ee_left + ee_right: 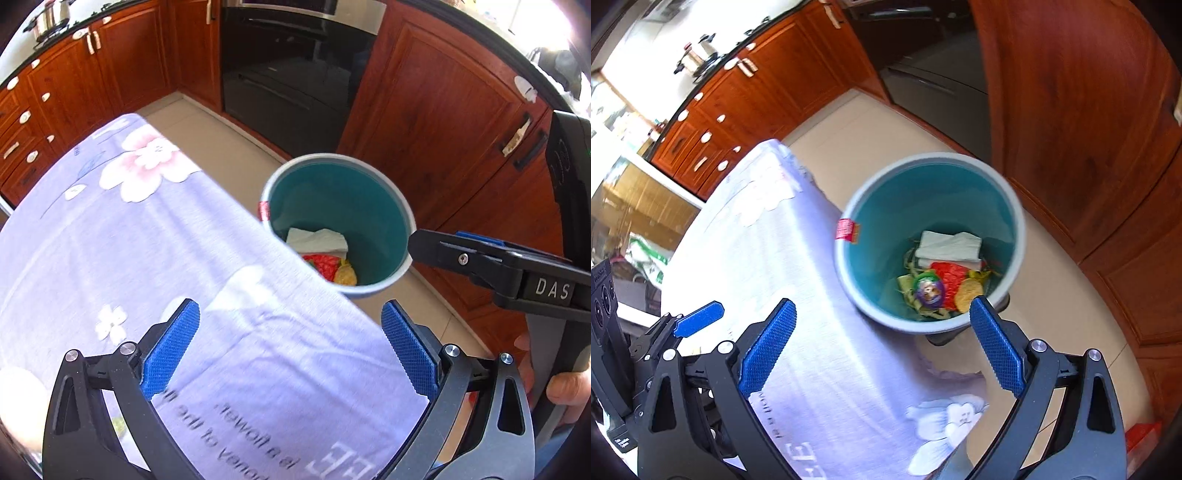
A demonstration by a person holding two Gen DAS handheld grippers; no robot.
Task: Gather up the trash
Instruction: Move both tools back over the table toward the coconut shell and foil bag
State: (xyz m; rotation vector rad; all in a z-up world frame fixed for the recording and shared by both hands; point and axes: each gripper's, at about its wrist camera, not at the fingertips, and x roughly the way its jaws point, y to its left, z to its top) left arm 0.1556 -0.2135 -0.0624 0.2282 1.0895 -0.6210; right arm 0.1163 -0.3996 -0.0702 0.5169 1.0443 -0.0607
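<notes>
A round bin [343,192] with a teal inside stands on the floor against the table's far edge. In it lie a white tissue [949,243], a red wrapper [947,277], a yellow disc [967,290] and a round purple-and-green piece [929,290]. My left gripper [290,347] hangs open over the lilac flowered tablecloth [147,240], short of the bin, with nothing between its pads. My right gripper [882,347] is open too and holds nothing, its right finger over the bin's [923,199] near rim. In the left wrist view the right gripper [436,245] reaches to the bin's right rim.
Red-brown wooden cabinets [443,110] and a black oven [295,74] ring the beige tiled floor [886,125] behind the bin. A pot [51,18] sits on the far counter. A person's hand [565,387] grips the right handle. A red label [846,229] sticks to the bin's rim.
</notes>
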